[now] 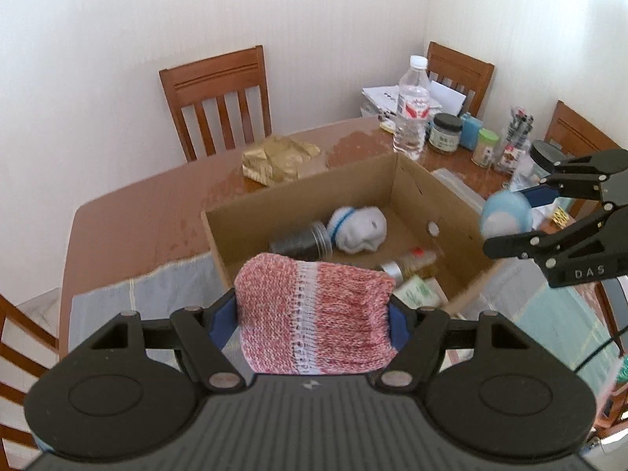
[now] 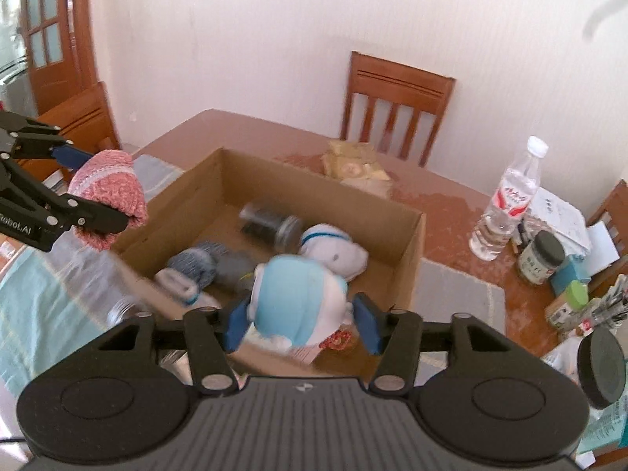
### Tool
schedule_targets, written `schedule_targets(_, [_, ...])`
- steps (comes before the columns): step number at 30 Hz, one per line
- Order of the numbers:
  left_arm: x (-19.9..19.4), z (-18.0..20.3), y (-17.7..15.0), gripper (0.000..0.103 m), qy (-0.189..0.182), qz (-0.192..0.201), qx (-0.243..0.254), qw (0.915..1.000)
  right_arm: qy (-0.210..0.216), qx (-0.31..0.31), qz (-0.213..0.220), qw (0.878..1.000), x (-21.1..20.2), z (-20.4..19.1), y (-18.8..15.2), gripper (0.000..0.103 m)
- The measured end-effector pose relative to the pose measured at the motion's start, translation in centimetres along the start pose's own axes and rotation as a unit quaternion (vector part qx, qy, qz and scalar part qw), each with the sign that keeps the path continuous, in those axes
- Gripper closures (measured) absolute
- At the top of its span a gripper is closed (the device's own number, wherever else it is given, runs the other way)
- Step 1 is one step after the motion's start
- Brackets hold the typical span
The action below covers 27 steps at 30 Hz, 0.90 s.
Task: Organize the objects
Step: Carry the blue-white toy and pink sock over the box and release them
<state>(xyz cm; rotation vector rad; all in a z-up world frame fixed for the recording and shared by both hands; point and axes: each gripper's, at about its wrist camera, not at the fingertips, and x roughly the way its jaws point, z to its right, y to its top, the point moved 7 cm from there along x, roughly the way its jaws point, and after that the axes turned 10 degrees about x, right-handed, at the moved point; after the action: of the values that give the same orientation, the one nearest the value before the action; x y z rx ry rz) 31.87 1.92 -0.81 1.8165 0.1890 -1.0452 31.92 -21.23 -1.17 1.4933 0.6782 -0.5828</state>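
Room: white walls meet in a corner; wooden chairs [image 1: 219, 98] stand round a brown wooden bench [image 1: 129, 212], and a glazed wooden door [image 2: 51, 35] shows at the far left of the right wrist view.
Box: an open cardboard box [image 1: 416, 200] sits on the bench, partly on a pale cloth mat [image 1: 129, 302].
Box contents: a white rolled sock with a blue band [image 1: 359, 227], a dark jar with a metal lid [image 1: 304, 239] lying on its side, and a grey-blue rolled sock [image 2: 196, 267]; further bottles and a green-labelled packet near the front wall are half hidden and too blurred to identify.
Left tool: the left tool [image 1: 314, 314] is clamped on a red-and-white knitted sock roll [image 1: 314, 310], held above the box's near edge; its lower end is cut off by the tool body.
Right tool: the right tool [image 2: 302, 324] grips a light-blue-and-white sock roll [image 2: 294, 306] above the box; motion blur softens its outline.
Bench clutter: a clear water bottle [image 1: 412, 110], a dark-lidded jar [image 1: 443, 133], a green-capped container [image 1: 486, 147], papers and a crumpled gold wrapper [image 1: 274, 159] lie beyond the box; items at the right edge are too blurred to make out.
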Motion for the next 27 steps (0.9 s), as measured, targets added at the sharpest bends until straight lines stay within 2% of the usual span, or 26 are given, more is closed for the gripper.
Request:
schedule_targets(3, [1.3,-0.5,0.9,0.030,0.000,-0.003,-0.006,1.0000,0.012,0.027,0.006,1.000,0.2,0.8,0.4,0.004])
schedule_targets(6, [2.2,-0.7,1.6,0.030,-0.001,-0.005,-0.005,1.0000,0.011,0.041,0.004,0.999,0.3,1.5,0.2,0.001])
schedule_targets(11, [3.5,-0.7,2.5,0.029,-0.003,-0.008,0.000,1.0000,0.004,0.047,-0.007,0.999,0.4,2.4,-0.7,0.001])
schedule_targets(14, [4.1,-1.0,3.1,0.025,0.006,-0.006,0.004,1.0000,-0.002,0.046,-0.009,0.999,0.1,2.7,-1.2,0.001])
schedule_targets(17, [4.5,-1.4,3.5,0.004,0.025,-0.004,0.000,0.9997,-0.009,0.043,-0.010,0.999,0.0,3.0,-1.6,0.001])
schedule_targets(27, [3.3,-1.3,3.2,0.004,0.034,-0.006,-0.007,0.9994,-0.014,0.039,-0.020,0.999,-0.8,3.0,-2.6,0.000])
